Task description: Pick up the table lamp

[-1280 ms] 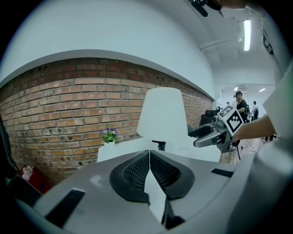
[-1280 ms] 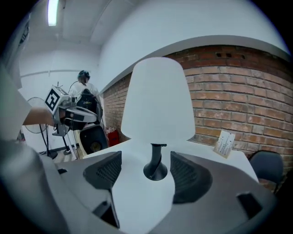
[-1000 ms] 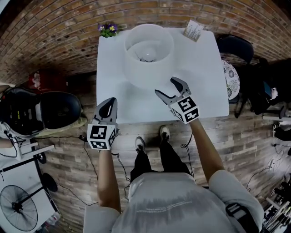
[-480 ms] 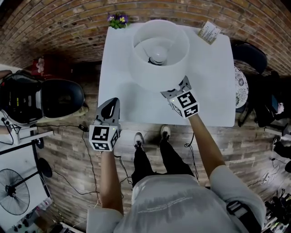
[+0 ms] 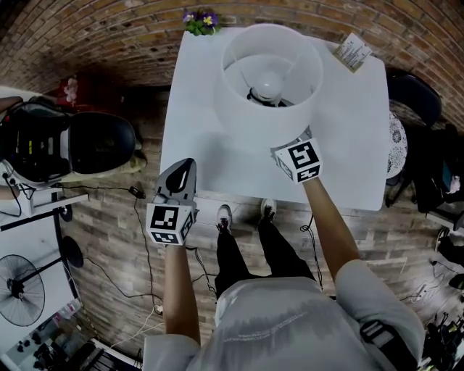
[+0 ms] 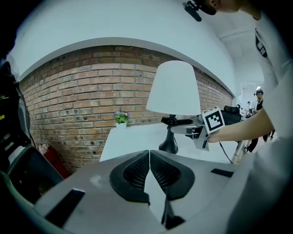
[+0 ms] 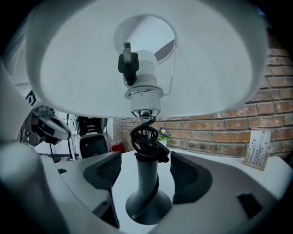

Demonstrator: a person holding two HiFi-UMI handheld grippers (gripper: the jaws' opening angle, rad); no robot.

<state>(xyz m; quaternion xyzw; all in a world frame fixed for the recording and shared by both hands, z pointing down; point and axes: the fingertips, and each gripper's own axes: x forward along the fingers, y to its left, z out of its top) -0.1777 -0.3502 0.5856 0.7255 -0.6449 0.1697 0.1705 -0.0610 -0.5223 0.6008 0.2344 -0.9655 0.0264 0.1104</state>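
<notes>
The table lamp has a wide white shade (image 5: 272, 72) and stands on the white table (image 5: 210, 152). From the right gripper view I see its dark grey stem (image 7: 147, 183), with a black cord (image 7: 145, 139) bundled round the top. My right gripper (image 7: 144, 171) is open, one jaw on each side of the stem and small gaps between them. In the head view the right gripper (image 5: 297, 156) reaches under the shade, which hides its tips. My left gripper (image 5: 176, 190) (image 6: 149, 171) is shut and empty, held over the table's front left edge, well short of the lamp (image 6: 173, 91).
A small potted flower (image 5: 201, 20) and a standing card (image 5: 353, 51) sit at the table's far edge. A dark chair (image 5: 413, 94) is at the right and black bags (image 5: 80, 145) at the left. A fan (image 5: 22, 297) stands on the floor.
My right gripper has gone forward under the shade, bringing its open jaws round the lamp's stem. The left gripper has kept its place, still shut.
</notes>
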